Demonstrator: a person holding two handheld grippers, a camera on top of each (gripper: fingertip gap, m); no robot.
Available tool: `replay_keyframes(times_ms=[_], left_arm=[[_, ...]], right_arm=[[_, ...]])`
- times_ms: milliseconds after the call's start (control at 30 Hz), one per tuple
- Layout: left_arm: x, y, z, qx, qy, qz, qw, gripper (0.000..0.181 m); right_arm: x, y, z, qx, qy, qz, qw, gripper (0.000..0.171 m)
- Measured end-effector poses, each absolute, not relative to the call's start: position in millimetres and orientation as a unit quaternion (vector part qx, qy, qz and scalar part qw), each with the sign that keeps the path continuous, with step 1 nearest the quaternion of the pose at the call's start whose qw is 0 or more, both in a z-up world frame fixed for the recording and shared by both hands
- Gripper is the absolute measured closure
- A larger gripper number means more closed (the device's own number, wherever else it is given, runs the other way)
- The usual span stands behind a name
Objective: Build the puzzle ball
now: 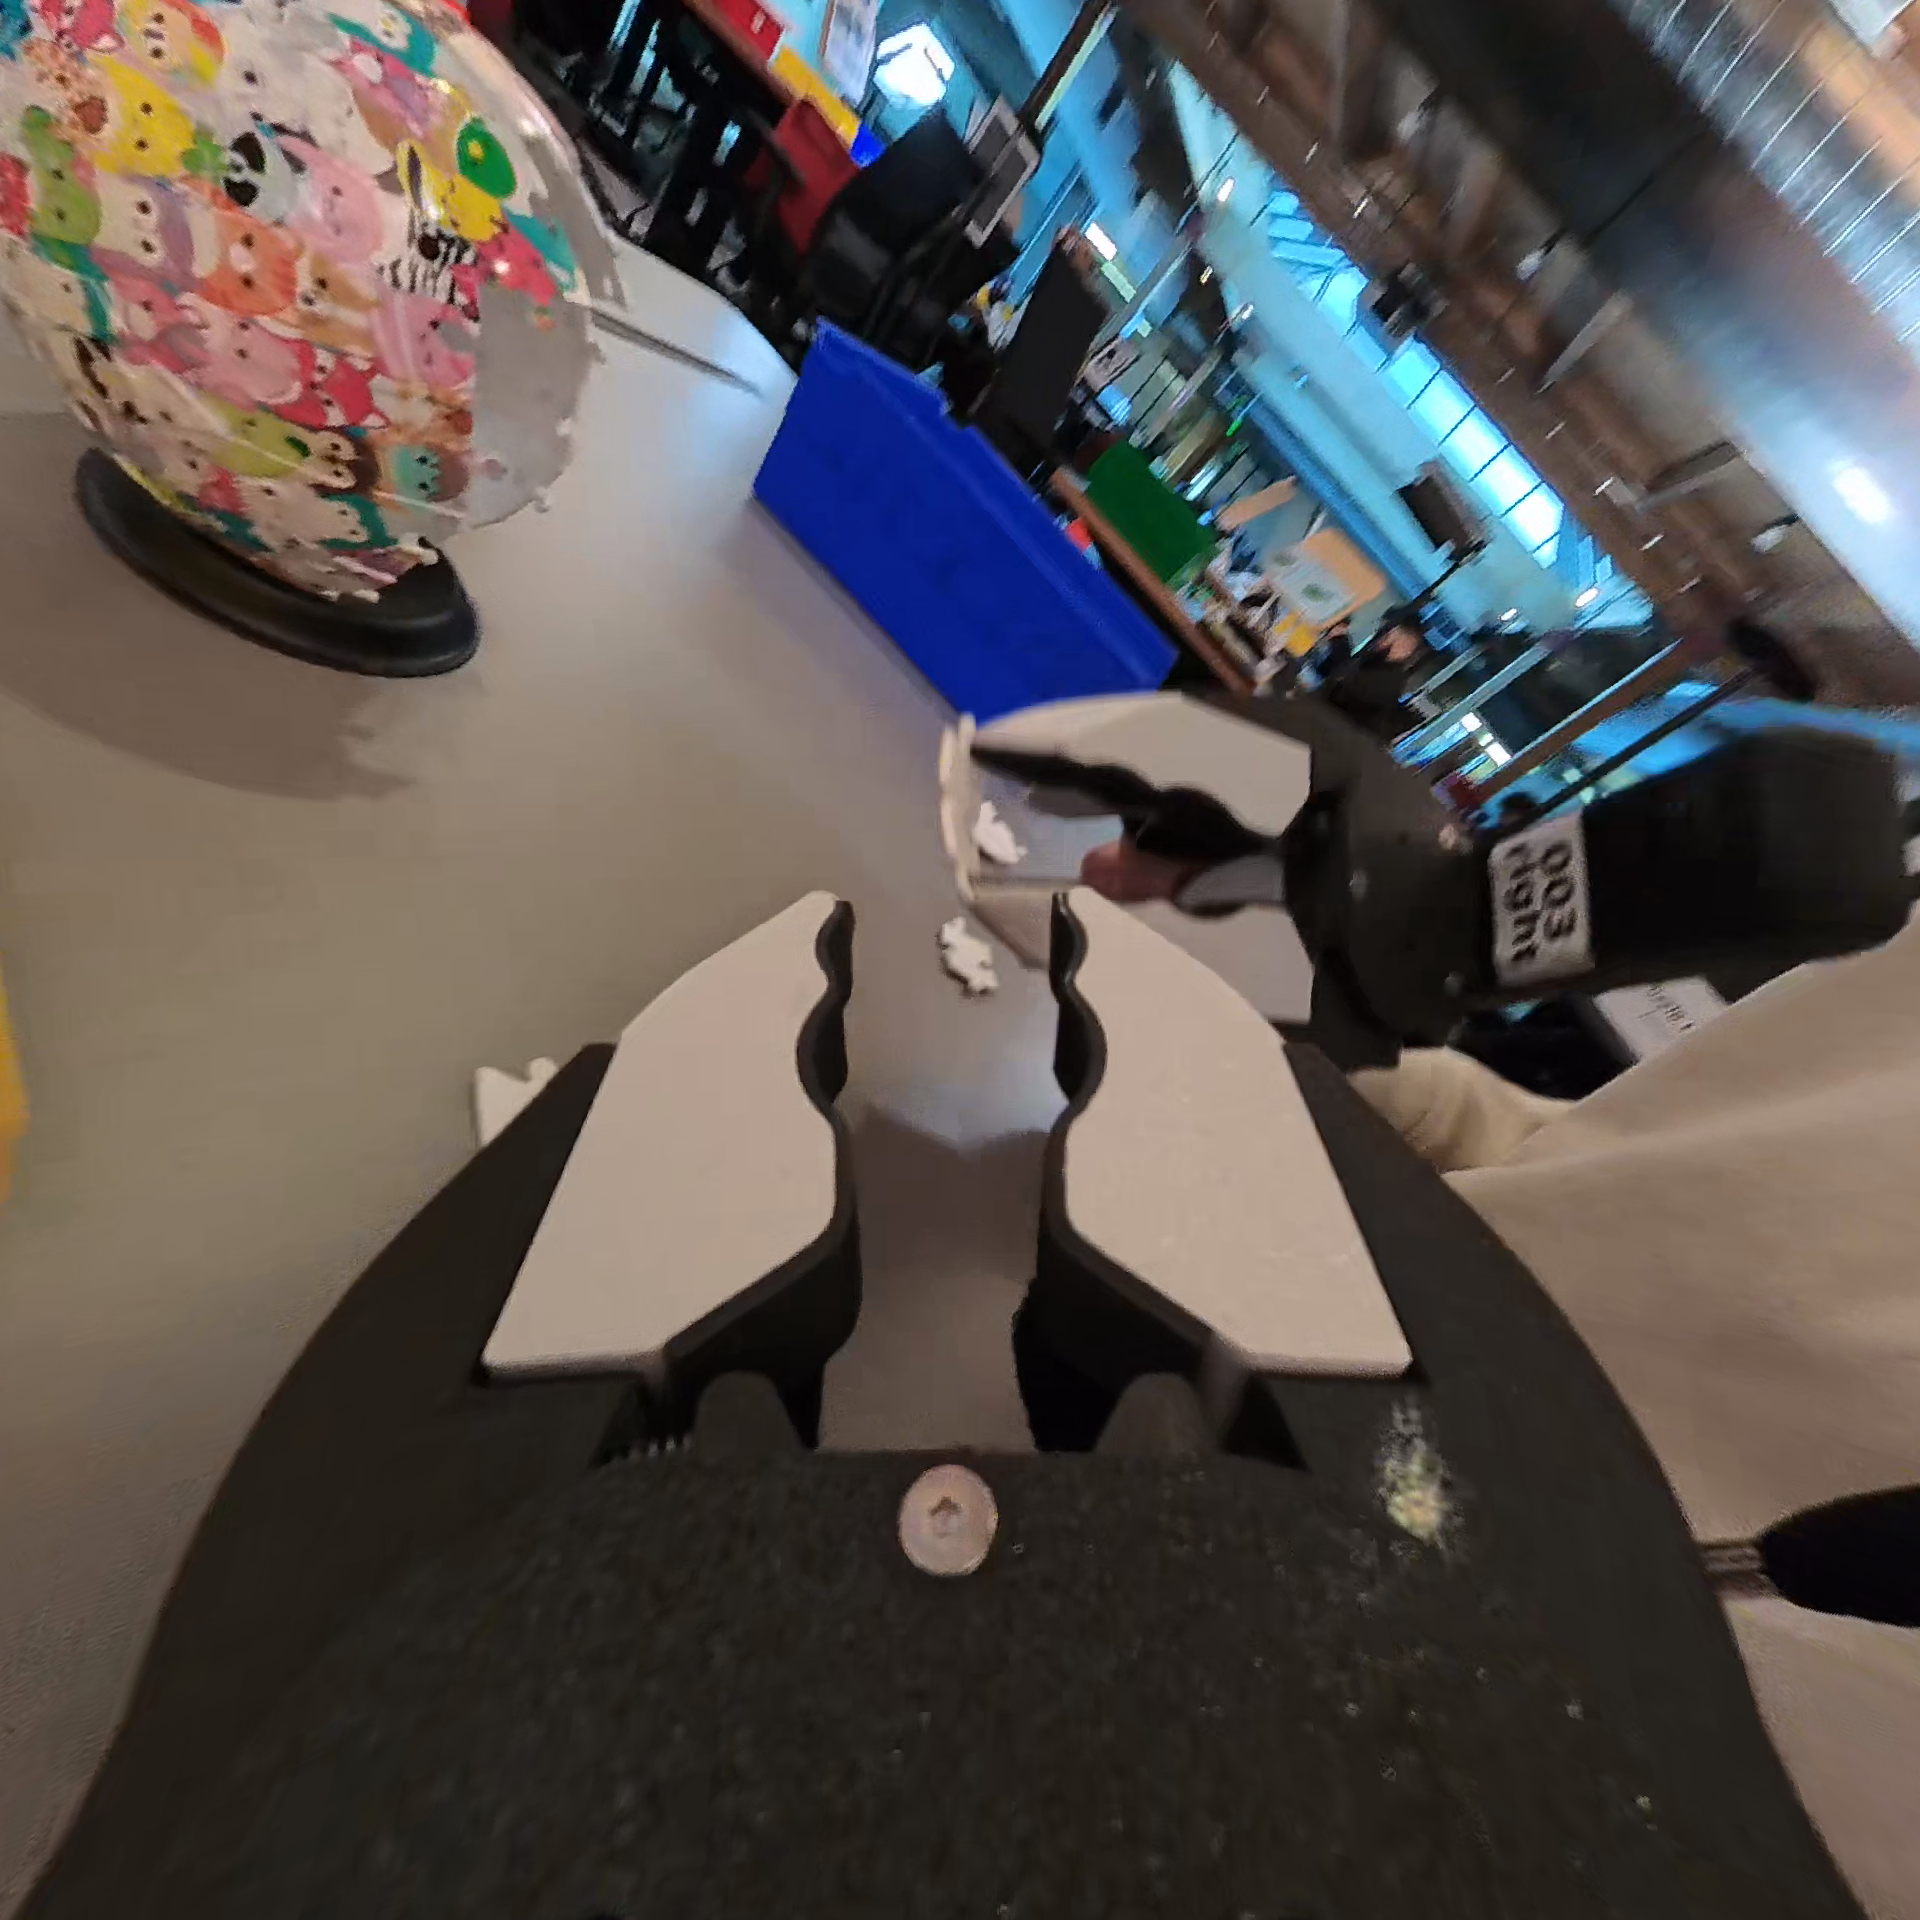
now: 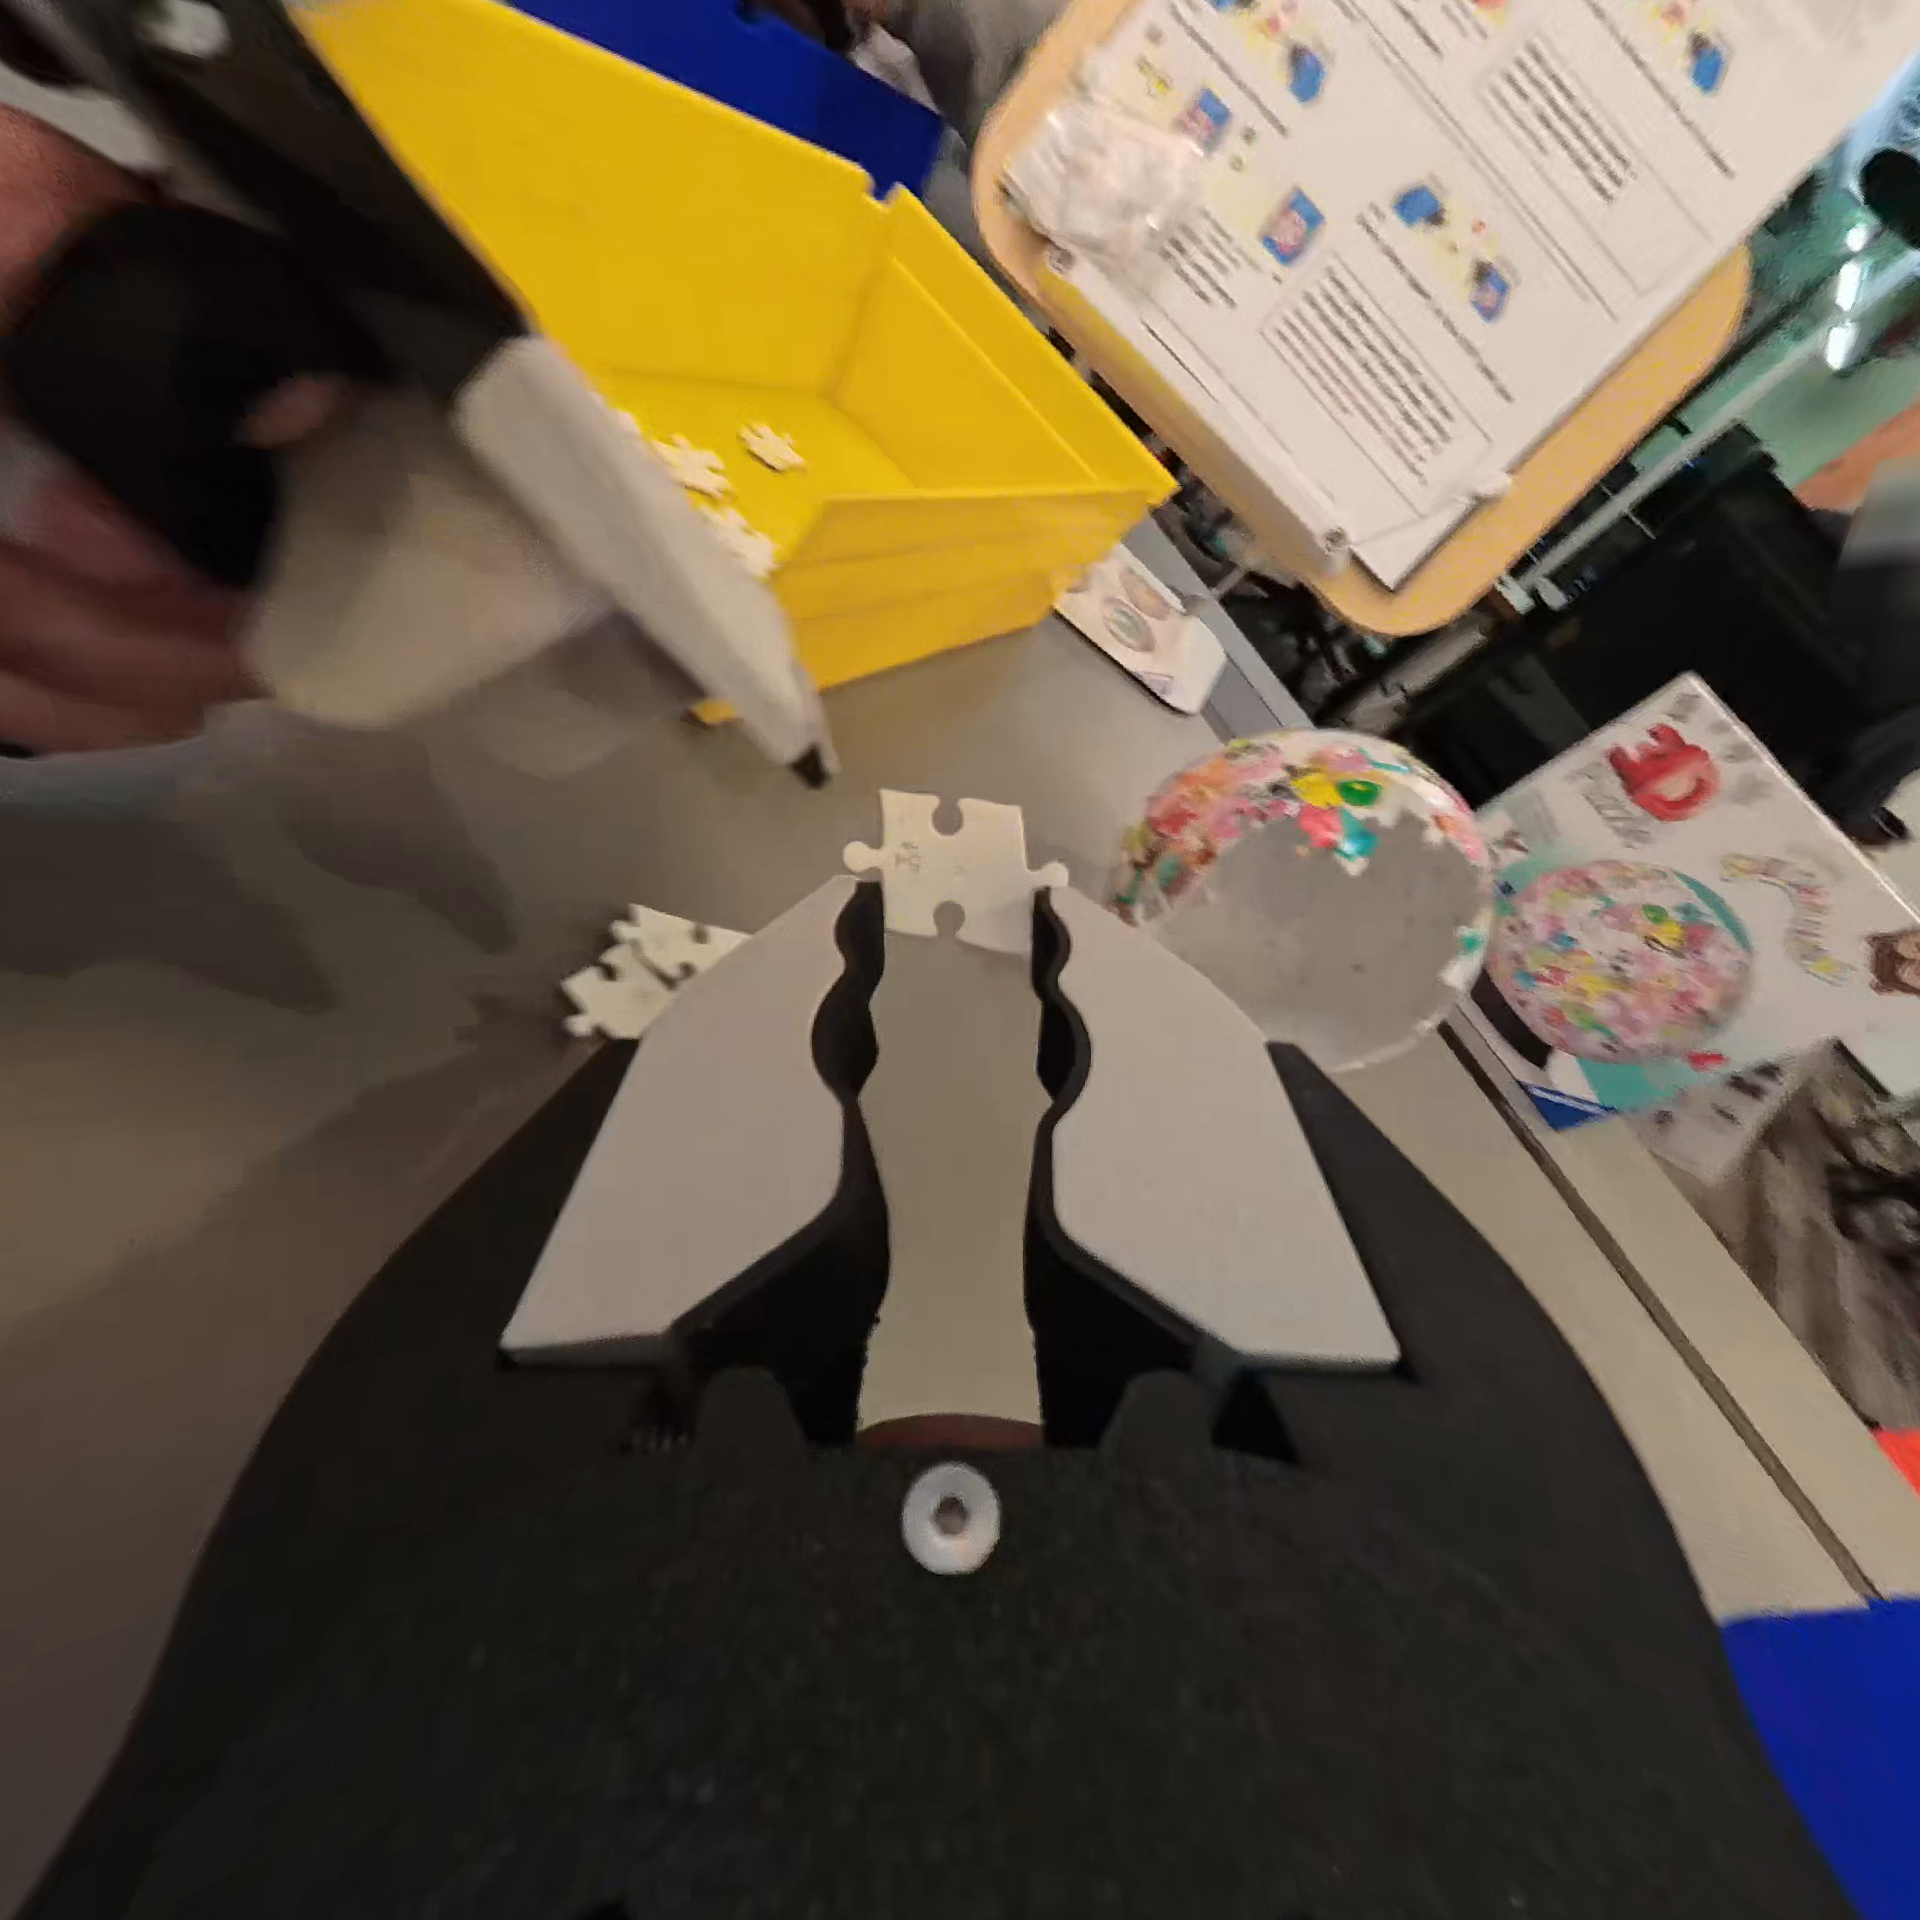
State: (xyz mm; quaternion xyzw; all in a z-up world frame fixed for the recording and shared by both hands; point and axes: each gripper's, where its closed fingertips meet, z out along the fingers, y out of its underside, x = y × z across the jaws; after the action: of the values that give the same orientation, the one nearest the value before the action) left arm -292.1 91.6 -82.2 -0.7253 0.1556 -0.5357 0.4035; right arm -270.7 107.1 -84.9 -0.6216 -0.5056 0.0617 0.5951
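Ball: glossy printed shell on a matt black base. Piece: matt white card. Bin: smooth yellow plastic. Table: smooth matt grey. Left gripper: matt grey fingers, grainy black body, metal screw.

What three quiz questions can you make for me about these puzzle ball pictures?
1. True or false: the left gripper is shut.
2. What does the puzzle ball sit on? A) a black stand B) a yellow bin C) a blue bin
3. Fill in: the right gripper pinches a white ____.

Key: 1 false, it is open and empty. 2 A. 3 puzzle piece.
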Motion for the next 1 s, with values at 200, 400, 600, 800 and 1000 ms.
replay_keyframes(times_ms=[200,400,600,800,1000], left_arm=[[-285.7,81.0,-78.4,-0.705,0.15,-0.586,0.37,0.158],[-282.2,77.1,-77.8,-0.699,0.152,-0.599,0.359,0.158],[-282.5,76.0,-79.1,-0.699,0.15,-0.605,0.35,0.158],[-286.2,75.9,-80.5,-0.699,0.148,-0.607,0.347,0.179],[-295.0,74.9,-87.7,-0.707,0.156,-0.614,0.313,0.18]], right_arm=[[-269.6,86.3,-87.7,-0.606,-0.506,0.058,0.611,0.144],[-269.3,87.5,-82.1,-0.616,-0.486,0.047,0.618,0.144],[-277.4,84.5,-82.3,-0.614,-0.493,0.045,0.614,0.144],[-284.5,80.0,-81.5,-0.603,-0.508,0.043,0.613,0.144],[-280.4,61.7,-89.7,-0.627,-0.521,0.179,0.551,0.149]])
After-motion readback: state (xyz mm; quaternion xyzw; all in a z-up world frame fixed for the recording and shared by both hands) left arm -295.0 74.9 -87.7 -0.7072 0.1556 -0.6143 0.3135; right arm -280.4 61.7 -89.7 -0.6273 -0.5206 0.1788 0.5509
